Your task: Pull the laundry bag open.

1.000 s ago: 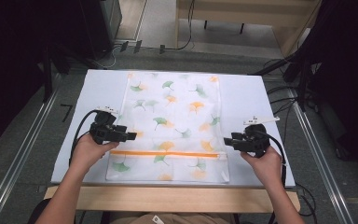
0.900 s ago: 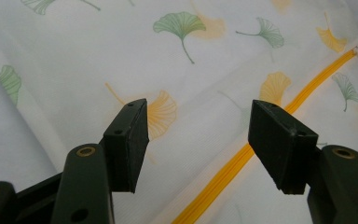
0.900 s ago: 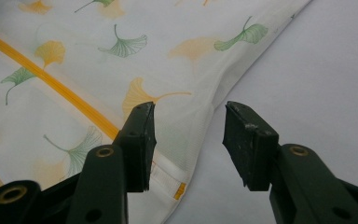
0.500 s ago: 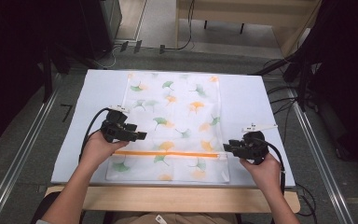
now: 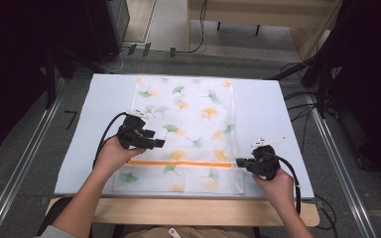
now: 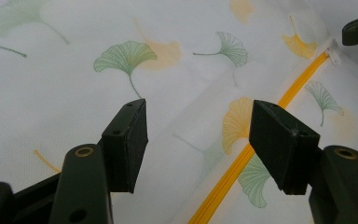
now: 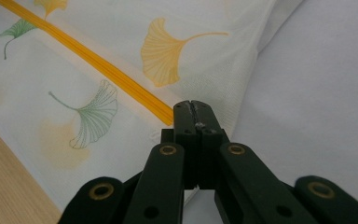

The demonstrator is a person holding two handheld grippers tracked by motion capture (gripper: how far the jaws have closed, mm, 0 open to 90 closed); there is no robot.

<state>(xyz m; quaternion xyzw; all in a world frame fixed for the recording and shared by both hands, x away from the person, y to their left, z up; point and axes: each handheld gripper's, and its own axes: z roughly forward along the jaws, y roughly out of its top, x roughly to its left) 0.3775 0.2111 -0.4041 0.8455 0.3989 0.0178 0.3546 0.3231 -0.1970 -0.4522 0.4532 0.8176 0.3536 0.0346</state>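
Right gripper view shows my right hand-held gripper (image 7: 196,109) pinching shut, having just closed on the zipper pull at the orange zipper's (image 7: 98,65) end. My left hand-held gripper (image 6: 198,140), spread, hovers over the pillowcase (image 5: 193,119). Next: pin fabric, pull.

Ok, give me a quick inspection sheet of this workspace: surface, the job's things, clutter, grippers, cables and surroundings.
Surface: pale sheet over a wooden table, lying flat.
Job's things: white leaf-print fabric bag spread flat, its orange zipper running across near the person's edge; the zipper pull sits at the right end.
Clutter: nothing seen.
Grippers: left gripper open above the fabric, nothing between the jaws; right gripper has just been closing and is shut at the zipper's right end, whether it pinches the pull cannot be told.
Cables: a black cable trails from each gripper; more lie on the floor beyond the table.
Surroundings: grey floor, metal rails, dark equipment.
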